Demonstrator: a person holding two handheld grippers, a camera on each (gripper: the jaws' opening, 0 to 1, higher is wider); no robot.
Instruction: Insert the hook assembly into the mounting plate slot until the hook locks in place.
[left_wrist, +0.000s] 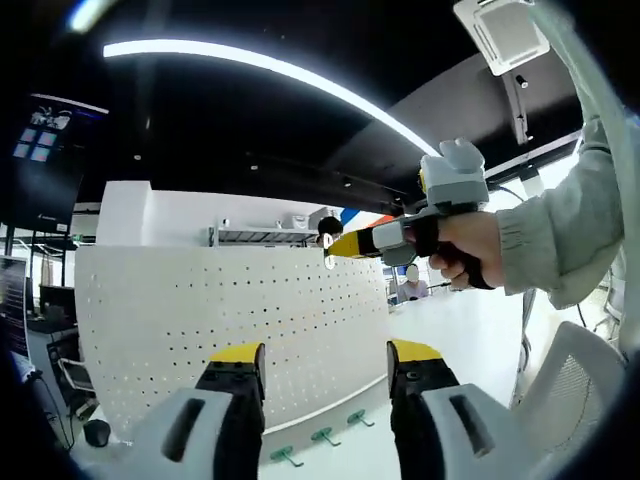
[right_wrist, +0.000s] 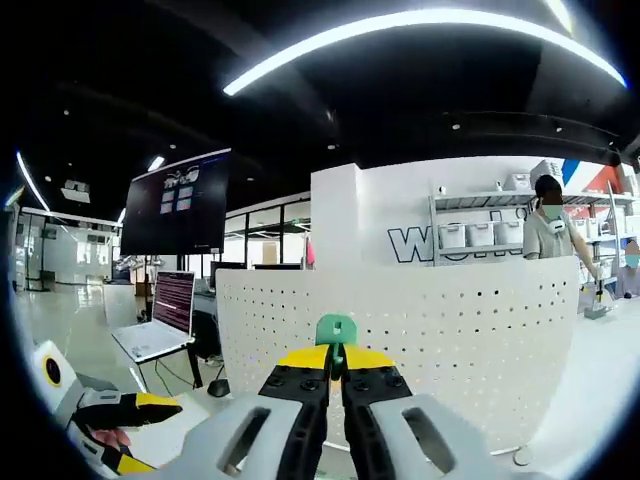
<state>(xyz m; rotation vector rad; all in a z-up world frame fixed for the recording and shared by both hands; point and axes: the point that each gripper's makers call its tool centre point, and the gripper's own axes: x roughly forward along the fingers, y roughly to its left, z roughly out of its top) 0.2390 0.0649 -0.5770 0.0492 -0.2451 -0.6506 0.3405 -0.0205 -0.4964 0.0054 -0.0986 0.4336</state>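
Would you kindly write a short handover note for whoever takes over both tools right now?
Right tool: shut on a green hook, held up facing the white pegboard, not yet touching it.
Left tool: open, holding nothing, pointed at the pegboard from lower down.
More green hooks lie on the table at the pegboard's foot.
Done: one hook picked up.
Left: bring the hook to the board, push it into a slot until it locks.

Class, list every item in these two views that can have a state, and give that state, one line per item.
Left claw: open, empty, facing the board.
Right claw: shut on the green plastic hook, held up before the board.
White perforated mounting board: upright, no hook fitted where visible.
Three spare green hooks: lying on the white table at the board's foot.
Silver laptop: open.
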